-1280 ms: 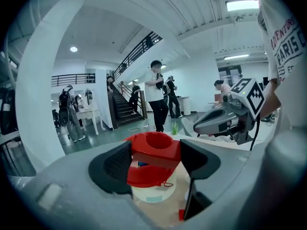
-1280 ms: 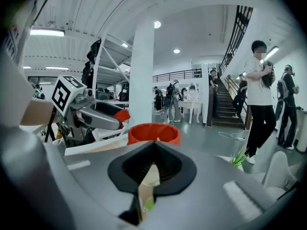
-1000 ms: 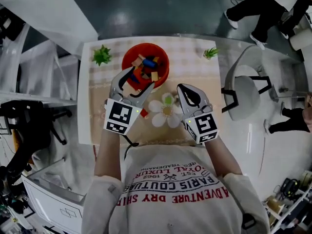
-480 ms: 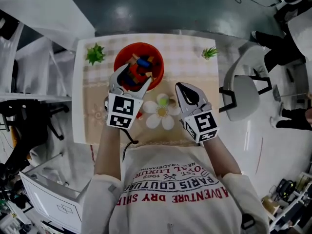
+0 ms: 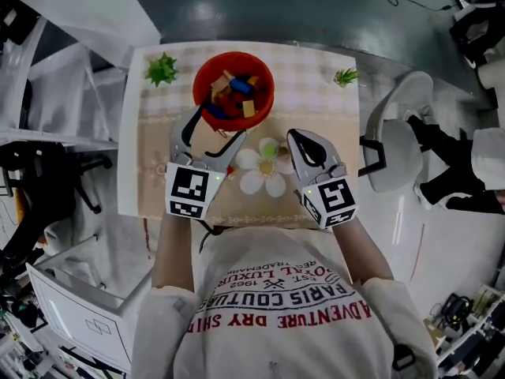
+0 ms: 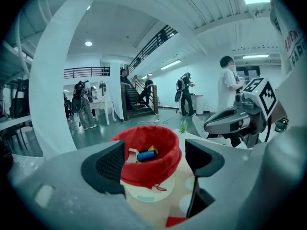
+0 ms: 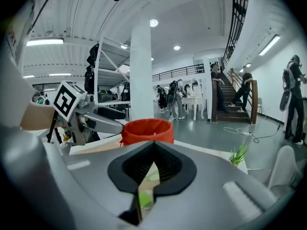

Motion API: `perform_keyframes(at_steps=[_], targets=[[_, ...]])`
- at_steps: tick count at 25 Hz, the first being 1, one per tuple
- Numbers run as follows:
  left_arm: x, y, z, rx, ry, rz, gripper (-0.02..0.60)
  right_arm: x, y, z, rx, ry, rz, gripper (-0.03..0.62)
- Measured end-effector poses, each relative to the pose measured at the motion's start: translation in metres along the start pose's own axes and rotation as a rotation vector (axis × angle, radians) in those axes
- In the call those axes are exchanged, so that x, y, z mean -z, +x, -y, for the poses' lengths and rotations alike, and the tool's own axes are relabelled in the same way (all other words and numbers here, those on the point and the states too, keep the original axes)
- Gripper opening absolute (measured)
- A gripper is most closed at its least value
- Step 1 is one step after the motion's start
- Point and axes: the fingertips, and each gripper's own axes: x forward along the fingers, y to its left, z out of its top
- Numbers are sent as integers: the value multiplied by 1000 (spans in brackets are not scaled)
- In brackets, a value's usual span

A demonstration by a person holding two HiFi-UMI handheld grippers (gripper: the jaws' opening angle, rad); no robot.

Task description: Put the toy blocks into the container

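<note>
Your left gripper just opened wide, nothing in it, right next to the container. Head view shows blocks inside; the right gripper view only gets its outer wall. Right gripper is closed and empty.

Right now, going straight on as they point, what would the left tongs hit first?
Probably the near wall of the red container; the left tongs, just opened further and empty, frame it.

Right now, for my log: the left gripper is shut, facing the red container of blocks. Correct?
No. The left gripper view shows the left gripper open, its fingers having just been opening, gripping nothing, facing the red container of blocks.
</note>
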Motion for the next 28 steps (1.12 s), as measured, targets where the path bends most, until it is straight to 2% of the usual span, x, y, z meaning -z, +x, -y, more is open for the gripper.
perform_keyframes(at_steps=[3, 8, 14, 26, 28], targets=[[24, -18, 3, 5, -20, -25, 396, 11, -1, -12, -4, -3, -10, 2], [84, -35, 9, 10, -58, -134, 396, 31, 2, -33, -10, 12, -29, 2], [151, -37, 34, 86, -88, -264, 396, 61, 9, -51, -14, 19, -85, 2], [221, -8, 57, 213, -77, -397, 388, 102, 24, -50, 10, 66, -142, 2], [225, -5, 59, 222, -71, -403, 339, 107, 25, -49, 13, 69, -152, 2]])
